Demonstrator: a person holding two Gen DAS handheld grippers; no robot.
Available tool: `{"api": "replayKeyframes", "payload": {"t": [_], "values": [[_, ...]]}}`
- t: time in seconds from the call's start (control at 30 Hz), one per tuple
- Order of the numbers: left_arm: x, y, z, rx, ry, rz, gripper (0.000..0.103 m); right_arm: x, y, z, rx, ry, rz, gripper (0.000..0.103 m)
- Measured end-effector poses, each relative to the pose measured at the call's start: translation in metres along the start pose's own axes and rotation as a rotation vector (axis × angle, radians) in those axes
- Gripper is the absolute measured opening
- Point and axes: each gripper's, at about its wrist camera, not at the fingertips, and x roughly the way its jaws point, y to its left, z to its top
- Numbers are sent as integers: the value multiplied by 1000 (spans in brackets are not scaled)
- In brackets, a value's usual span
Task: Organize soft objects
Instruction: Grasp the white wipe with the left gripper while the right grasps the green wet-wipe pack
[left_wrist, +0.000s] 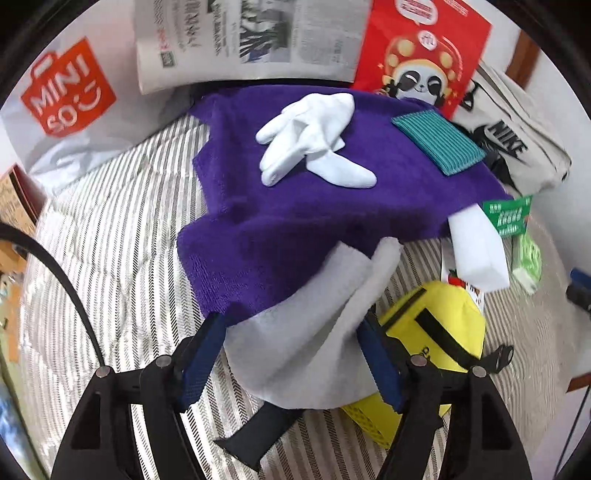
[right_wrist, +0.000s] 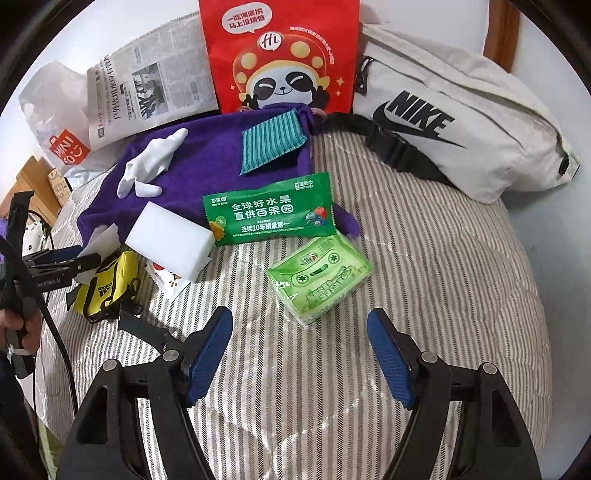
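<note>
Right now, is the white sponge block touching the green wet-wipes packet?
Touching. In the right wrist view the white sponge block has its right end against the green wet-wipes packet, whose lower left corner overlaps it, with no striped cover visible between them.

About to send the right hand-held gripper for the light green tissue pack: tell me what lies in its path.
Nothing visible does. The right hand-held gripper is open, and only bare striped bedding lies between its fingertips and the light green tissue pack. The dark green wipes packet lies beyond the pack, not in front.

NIKE on waist bag (right_wrist: 461, 122); MINISO on plastic bag (left_wrist: 66, 92).
</note>
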Motion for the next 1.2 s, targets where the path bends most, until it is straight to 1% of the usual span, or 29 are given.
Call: {"api": "replayKeyframes", "payload": {"t": [0.03,0.07,0.13,0.2,0.23,0.27,0.3,0.4,0.5,0.67,0.73,0.77,0.83,0.97,1.03,1.17,1.2], "values": [[3,1,1,1,6,-18,59,2,0,0,3,3,4,75],[6,-2,1,14,11,-21,56,3,1,1,4,6,8,75],[8,-12,-1,67,4,10,54,8,5,2,-3,18,14,75],[9,-23,-2,125,-8,29,40,11,11,2,-20,23,13,75],[8,-26,-1,133,-12,2,19,12,15,1,-33,24,13,75],[8,-27,-1,126,-5,-45,7,13,17,1,-43,25,12,75],[6,-27,-1,117,-7,-48,7,16,20,1,-51,28,10,75],[2,-29,-3,134,-20,-16,7,20,24,1,-61,36,10,75],[-6,-22,-8,104,-26,-36,7,20,24,1,-58,29,20,75],[-30,-13,-25,60,-47,-3,7,23,12,4,-34,25,14,75],[-36,-10,-33,51,-42,-14,7,26,5,5,-18,26,7,75],[-37,-9,-38,45,-34,-1,7,27,1,5,-13,27,5,75],[-36,-9,-46,41,-19,10,7,31,-6,5,-3,36,-3,75],[-23,-9,-57,20,6,6,7,41,-20,4,6,49,-21,75],[-22,-11,-60,23,-9,9,7,47,-25,5,7,51,-12,76],[-22,-12,-61,13,3,-7,7,61,-27,8,-34,51,-12,79],[-22,-12,-61,15,6,-8,7,65,-26,8,-48,51,2,79]]}}
